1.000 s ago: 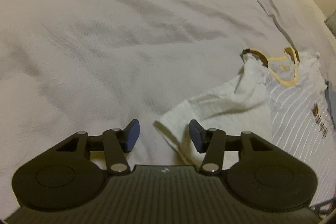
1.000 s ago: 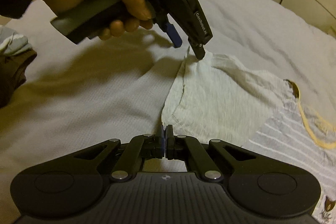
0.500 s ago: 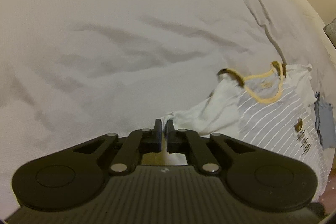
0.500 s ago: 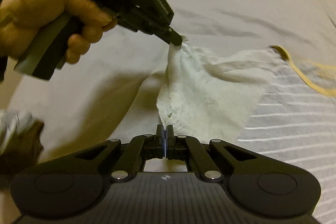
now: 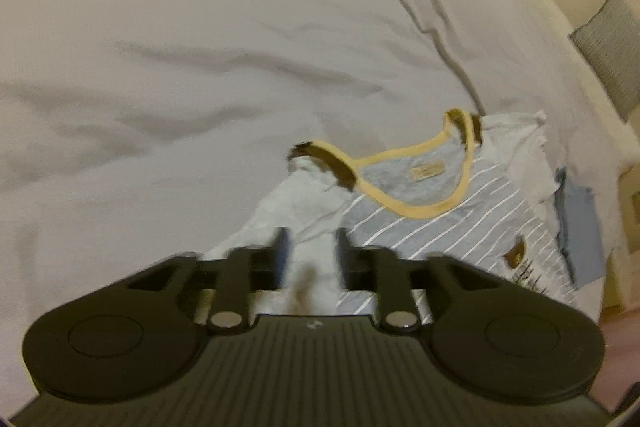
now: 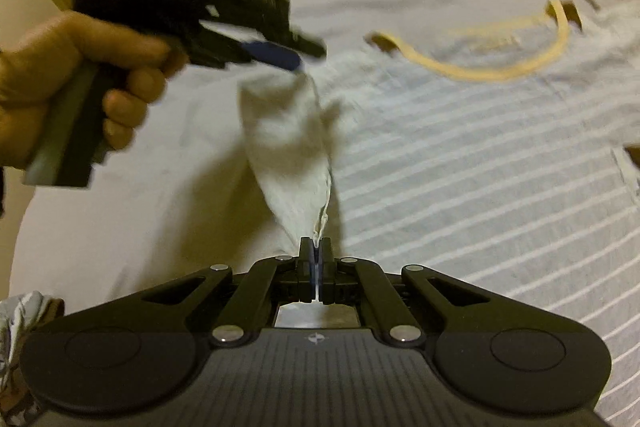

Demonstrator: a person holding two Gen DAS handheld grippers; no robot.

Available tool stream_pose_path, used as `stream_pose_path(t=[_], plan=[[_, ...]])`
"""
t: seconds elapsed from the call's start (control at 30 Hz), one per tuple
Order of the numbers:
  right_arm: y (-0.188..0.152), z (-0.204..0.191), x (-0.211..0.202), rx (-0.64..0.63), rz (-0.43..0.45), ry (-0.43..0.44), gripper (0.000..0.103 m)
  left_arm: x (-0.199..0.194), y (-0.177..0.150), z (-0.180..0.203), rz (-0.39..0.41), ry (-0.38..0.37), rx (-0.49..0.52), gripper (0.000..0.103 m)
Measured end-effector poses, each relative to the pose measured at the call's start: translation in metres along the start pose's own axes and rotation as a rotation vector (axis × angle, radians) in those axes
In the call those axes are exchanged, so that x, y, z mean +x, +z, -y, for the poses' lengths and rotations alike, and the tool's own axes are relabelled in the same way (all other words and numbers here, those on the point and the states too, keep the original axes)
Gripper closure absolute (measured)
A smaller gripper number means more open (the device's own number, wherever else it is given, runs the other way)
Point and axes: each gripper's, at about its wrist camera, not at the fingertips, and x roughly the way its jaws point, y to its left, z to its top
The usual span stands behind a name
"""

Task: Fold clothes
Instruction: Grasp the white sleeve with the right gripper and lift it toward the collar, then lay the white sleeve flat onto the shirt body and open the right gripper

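On a white bedspread, the right gripper pinches the white sleeve hem; the left gripper, jaws parted, hovers over that sleeve. The striped T-shirt lies flat: light, limp, best held at hems. Its yellow collar points away, body lengthwise toward the grippers.

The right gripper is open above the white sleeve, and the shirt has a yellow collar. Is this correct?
Not quite. In the right wrist view, the right gripper is shut on the white sleeve, pinching its edge between the closed fingers. The shirt does have a yellow collar.
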Motion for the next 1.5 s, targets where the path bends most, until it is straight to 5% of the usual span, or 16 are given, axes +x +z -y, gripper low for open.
stream_pose_path(t=[0.07,0.23,0.47,0.6,0.67,0.77,0.93,1.17,1.33,1.5], plan=[[-0.002,0.005,0.001,0.012,-0.015,-0.018,0.091,-0.01,0.002,-0.007,0.039,-0.007,-0.032,0.063],[-0.005,0.012,-0.005,0.005,0.003,-0.084,0.091,-0.04,-0.006,-0.039,0.099,0.045,-0.083,0.058],[0.0,-0.036,0.001,-0.259,0.062,0.021,0.091,-0.022,-0.037,-0.063,-0.007,0.082,-0.07,0.059],[0.003,-0.052,0.026,-0.334,0.039,0.04,0.091,0.0,-0.041,-0.061,-0.037,0.064,-0.043,0.071],[0.001,-0.047,0.037,-0.314,-0.004,0.03,0.091,0.009,-0.032,-0.06,-0.019,0.066,-0.024,0.091],[-0.007,-0.038,0.04,-0.301,-0.059,0.014,0.091,0.018,-0.019,-0.059,-0.004,0.091,0.002,0.094],[-0.016,-0.03,0.027,-0.294,-0.091,0.009,0.091,0.027,0.001,-0.059,0.021,0.132,0.038,0.094],[-0.005,-0.036,0.012,-0.298,-0.01,0.008,0.091,-0.017,-0.013,-0.062,0.097,0.146,0.017,0.087],[0.008,-0.026,0.028,-0.282,-0.001,-0.022,0.091,-0.012,-0.044,-0.053,0.016,0.145,0.086,0.087],[0.002,-0.011,0.038,-0.249,-0.074,-0.034,0.09,0.014,-0.037,-0.049,-0.003,0.167,0.128,0.087]])
